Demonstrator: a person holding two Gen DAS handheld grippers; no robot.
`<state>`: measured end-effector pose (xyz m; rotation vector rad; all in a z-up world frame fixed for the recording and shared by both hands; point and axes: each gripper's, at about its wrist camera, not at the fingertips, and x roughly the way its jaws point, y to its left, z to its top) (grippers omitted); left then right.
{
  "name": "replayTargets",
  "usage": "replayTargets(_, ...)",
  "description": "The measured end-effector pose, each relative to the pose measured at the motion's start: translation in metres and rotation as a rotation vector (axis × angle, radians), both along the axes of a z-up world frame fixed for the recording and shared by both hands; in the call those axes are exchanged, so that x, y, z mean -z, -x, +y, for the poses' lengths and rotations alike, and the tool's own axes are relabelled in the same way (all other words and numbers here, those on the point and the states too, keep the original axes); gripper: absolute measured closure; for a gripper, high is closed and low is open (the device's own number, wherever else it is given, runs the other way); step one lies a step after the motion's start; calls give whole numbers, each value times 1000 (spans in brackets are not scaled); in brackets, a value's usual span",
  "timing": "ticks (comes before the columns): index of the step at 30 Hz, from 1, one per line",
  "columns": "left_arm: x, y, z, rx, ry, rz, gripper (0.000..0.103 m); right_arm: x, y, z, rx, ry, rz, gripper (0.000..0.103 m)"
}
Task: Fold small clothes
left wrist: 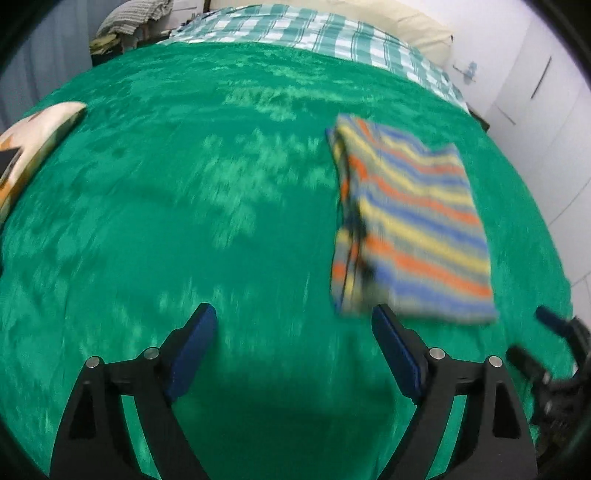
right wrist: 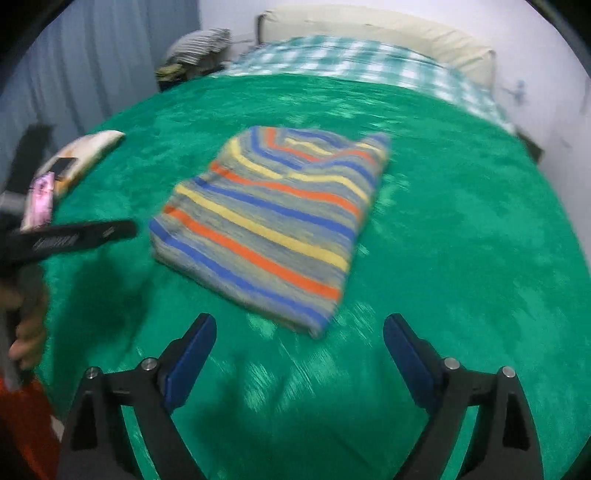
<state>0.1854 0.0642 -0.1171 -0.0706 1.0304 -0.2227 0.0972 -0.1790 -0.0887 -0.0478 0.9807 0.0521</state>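
A small striped garment, with blue, orange, yellow and grey bands, lies folded into a rectangle on the green blanket. In the left wrist view it is ahead and to the right of my left gripper, which is open and empty above the blanket. In the right wrist view the garment lies just ahead of my right gripper, which is open and empty. The left gripper also shows at the left edge of the right wrist view, apart from the garment.
A cream patterned pillow lies at the bed's left edge. A green checked sheet and a pale pillow lie at the far end. A pile of clothes sits beyond the bed. White walls stand on the right.
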Motion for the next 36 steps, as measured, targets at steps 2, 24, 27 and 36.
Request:
replayTargets(2, 5, 19, -2, 2, -19, 1, 15, 1, 13, -2, 46, 17, 19, 9)
replayTargets(24, 57, 74, -48, 115, -224, -58, 1, 73, 69, -4, 90, 75, 84, 0)
replayTargets(27, 58, 75, -49, 118, -224, -54, 1, 73, 69, -2, 89, 76, 86, 0)
replayTargets(36, 50, 64, -48, 171, -213, 31, 1, 70, 64, -4, 76, 63, 119, 0)
